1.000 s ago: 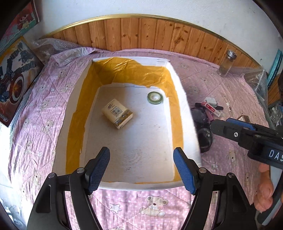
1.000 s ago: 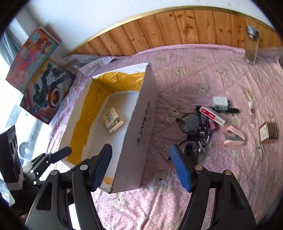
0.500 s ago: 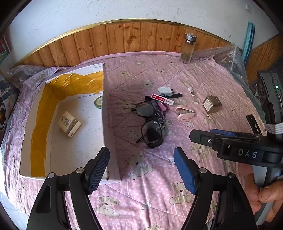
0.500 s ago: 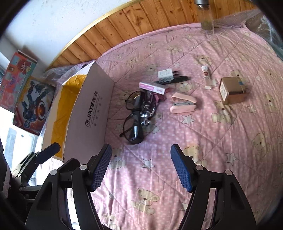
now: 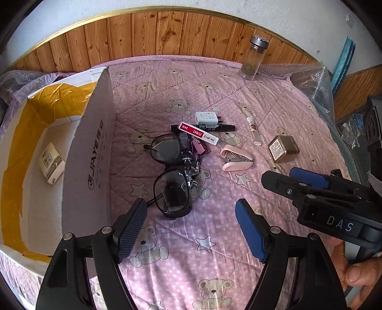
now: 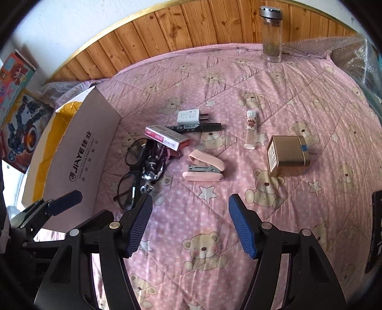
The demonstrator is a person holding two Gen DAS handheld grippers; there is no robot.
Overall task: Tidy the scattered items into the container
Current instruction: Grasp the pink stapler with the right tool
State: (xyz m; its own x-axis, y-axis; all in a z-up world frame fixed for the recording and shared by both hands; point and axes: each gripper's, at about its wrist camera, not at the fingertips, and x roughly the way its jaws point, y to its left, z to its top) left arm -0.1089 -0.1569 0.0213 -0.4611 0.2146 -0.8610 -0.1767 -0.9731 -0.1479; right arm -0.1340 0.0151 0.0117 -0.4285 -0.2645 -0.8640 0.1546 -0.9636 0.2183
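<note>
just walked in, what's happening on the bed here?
A person holds a gripper in each hand over a pink quilt, tidying loose items into the cardboard box. Both the left gripper and the right gripper are open and empty. One small white carton lies in the box. Out on the quilt are the glasses, pink stapler, staple box, charger, marker, small tube and gold tin.

I see a bed covered by a pink quilt (image 6: pixel 238 78) printed with teddy bears and stars. Behind it runs a wooden panelled headboard (image 5: pixel 152 38) edged in gold, below a white wall (image 5: pixel 214 9). Daylight brightens everything.
</note>
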